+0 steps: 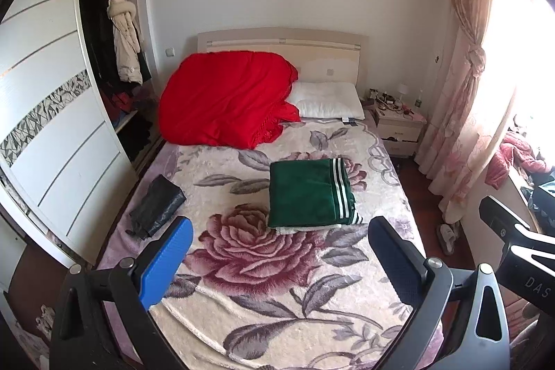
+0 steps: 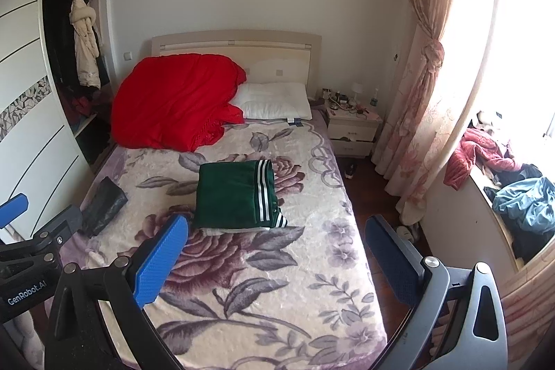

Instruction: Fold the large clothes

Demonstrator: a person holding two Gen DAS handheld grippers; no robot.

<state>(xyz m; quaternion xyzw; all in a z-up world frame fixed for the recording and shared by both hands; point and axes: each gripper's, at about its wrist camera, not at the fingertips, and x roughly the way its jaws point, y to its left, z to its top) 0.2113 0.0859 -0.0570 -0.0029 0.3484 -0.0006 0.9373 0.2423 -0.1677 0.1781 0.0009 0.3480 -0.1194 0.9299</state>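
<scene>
A dark green garment with white stripes point(image 1: 308, 195) lies folded into a neat rectangle in the middle of the floral bed blanket point(image 1: 263, 283); it also shows in the right wrist view point(image 2: 236, 195). My left gripper point(image 1: 277, 252) is open and empty, held well above the near part of the bed, short of the garment. My right gripper point(image 2: 275, 248) is open and empty too, above the bed's near right side. The left gripper's body point(image 2: 31, 252) shows at the right view's left edge, and the right gripper's body point(image 1: 513, 241) at the left view's right edge.
A red quilt point(image 1: 225, 99) and white pillow point(image 1: 327, 101) lie at the headboard. A black bag point(image 1: 156, 205) lies near the bed's left edge. A wardrobe point(image 1: 52, 127) stands left; a nightstand point(image 1: 399, 125), curtain point(image 1: 461, 92) and cluttered windowsill clothes point(image 2: 513, 196) are right.
</scene>
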